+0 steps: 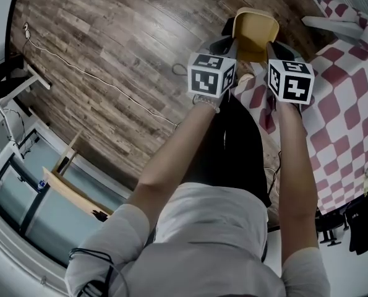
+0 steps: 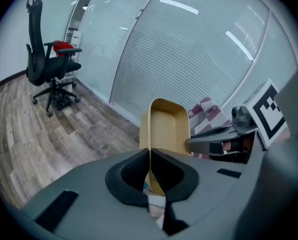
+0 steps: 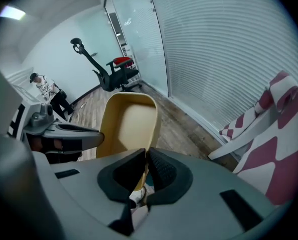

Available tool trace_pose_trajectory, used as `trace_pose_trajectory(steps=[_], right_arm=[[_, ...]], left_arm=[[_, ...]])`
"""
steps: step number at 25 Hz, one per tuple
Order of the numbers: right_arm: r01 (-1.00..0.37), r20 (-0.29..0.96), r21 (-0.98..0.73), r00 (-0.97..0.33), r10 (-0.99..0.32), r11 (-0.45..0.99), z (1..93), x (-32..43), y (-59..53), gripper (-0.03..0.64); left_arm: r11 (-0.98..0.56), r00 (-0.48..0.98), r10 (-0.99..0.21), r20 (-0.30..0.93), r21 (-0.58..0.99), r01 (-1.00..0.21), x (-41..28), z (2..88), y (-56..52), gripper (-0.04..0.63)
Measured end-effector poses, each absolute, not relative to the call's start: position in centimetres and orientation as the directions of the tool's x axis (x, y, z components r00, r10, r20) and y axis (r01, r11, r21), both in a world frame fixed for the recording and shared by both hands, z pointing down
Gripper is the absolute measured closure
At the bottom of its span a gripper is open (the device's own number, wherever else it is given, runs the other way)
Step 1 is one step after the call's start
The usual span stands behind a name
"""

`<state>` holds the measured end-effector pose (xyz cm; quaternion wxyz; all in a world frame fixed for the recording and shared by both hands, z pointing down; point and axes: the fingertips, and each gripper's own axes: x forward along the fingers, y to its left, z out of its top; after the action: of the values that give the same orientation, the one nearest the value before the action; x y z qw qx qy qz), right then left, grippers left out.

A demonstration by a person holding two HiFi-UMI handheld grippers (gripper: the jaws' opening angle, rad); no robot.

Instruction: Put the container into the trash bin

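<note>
A tan, oblong container (image 1: 255, 34) hangs in the air over the wooden floor, held between both grippers. My left gripper (image 1: 231, 47) is shut on its left rim, and my right gripper (image 1: 274, 49) is shut on its right rim. In the left gripper view the thin wall of the container (image 2: 164, 126) runs between the closed black pads (image 2: 133, 171). The right gripper view shows the container (image 3: 128, 129) from the other side, its rim pinched in the pads (image 3: 161, 171). The container's inside looks empty. No trash bin can be made out in any view.
A table with a red and white checked cloth (image 1: 347, 98) stands at the right. Wood floor (image 1: 109, 54) with a thin cable lies to the left. A black office chair (image 2: 51, 69) stands by the glass wall (image 2: 189, 49), with a person (image 3: 47, 91) beyond it.
</note>
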<state>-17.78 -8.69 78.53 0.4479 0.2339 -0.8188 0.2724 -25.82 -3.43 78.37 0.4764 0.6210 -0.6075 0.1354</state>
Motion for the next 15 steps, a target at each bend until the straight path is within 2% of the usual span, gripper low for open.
trace_pose_trajectory(steps=[5, 15], right_arm=[[-0.628, 0.898, -0.278, -0.438, -0.035, 0.727, 81.0, -17.7, -7.9, 0.574], [-0.649, 0.921, -0.263, -0.388, -0.014, 0.714, 82.6, -16.9, -7.4, 0.571]], left_arm=[[0.21, 0.256, -0.561, 0.787, 0.434, -0.876, -26.0, 80.9, -3.1, 0.557], [0.223, 0.244, -0.54, 0.805, 0.416, -0.882, -26.0, 83.1, -2.6, 0.552]])
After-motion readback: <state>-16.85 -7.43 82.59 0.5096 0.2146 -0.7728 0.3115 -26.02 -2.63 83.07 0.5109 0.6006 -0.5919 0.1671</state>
